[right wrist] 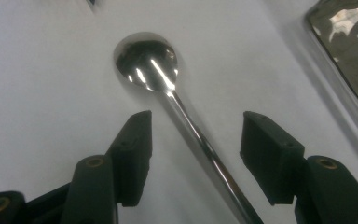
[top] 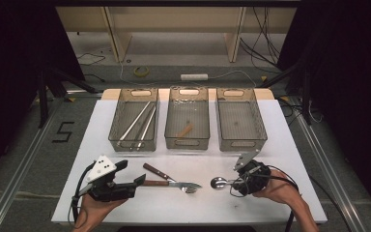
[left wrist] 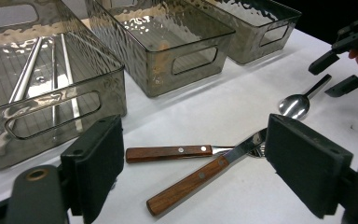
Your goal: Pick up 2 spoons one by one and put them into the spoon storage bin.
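Spoon flat on white tabletop, lower right of high view. Right gripper spread, jaws straddling handle, not touching. Polished steel: rigid, light, likely slippery; grip mid-handle, squarely across the shaft

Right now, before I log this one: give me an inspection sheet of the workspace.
Surface: white board, bare at its edges.
Job's things: spoon flat on the board, handle between the right gripper's pads, untouched; wooden-handled fork and knife crossed.
Clutter: three bins; left holds metal rods, middle a small wooden piece.
Grippers: left gripper open; right gripper open.
Cables: one trails from each gripper.
Surroundings: floor wires, power strip.
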`<state>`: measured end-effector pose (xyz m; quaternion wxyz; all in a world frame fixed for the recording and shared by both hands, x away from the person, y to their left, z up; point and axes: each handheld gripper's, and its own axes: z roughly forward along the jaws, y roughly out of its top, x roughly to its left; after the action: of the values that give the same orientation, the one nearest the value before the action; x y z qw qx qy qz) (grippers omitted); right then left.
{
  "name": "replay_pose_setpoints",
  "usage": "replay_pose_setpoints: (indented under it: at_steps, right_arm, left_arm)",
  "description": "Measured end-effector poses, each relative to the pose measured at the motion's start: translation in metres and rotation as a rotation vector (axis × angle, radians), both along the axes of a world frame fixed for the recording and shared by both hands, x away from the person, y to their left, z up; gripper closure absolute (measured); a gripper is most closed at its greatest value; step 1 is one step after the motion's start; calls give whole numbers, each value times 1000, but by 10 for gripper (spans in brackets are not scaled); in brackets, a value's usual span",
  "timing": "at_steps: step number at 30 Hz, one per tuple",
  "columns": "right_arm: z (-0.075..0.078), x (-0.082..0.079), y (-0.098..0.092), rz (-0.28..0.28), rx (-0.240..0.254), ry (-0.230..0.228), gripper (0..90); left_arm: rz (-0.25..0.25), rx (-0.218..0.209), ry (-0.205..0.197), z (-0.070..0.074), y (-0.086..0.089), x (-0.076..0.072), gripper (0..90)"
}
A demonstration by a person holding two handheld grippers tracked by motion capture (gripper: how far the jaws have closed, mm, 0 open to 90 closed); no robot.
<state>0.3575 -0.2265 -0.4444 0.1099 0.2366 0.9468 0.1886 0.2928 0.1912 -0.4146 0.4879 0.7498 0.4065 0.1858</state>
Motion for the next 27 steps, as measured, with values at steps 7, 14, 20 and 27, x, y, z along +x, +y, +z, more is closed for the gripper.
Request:
replay_pose_setpoints:
  at_steps: [7,14,20,27]
  right_arm:
    - [-5,6,9,45,-53,23,539]
    - [-12,11,15,76,-95,25,610]
    - [-14,13,20,105,-120,43,716]
    - [-14,14,20,136,-109,52,786]
  left_arm:
    - [-1,0,-2,0,0,0,193]
    - [-3,4,-1,0,0,0,193]
    - [-5,4,0,0,0,0,193]
    - [-8,5,-1,0,-1,0,194]
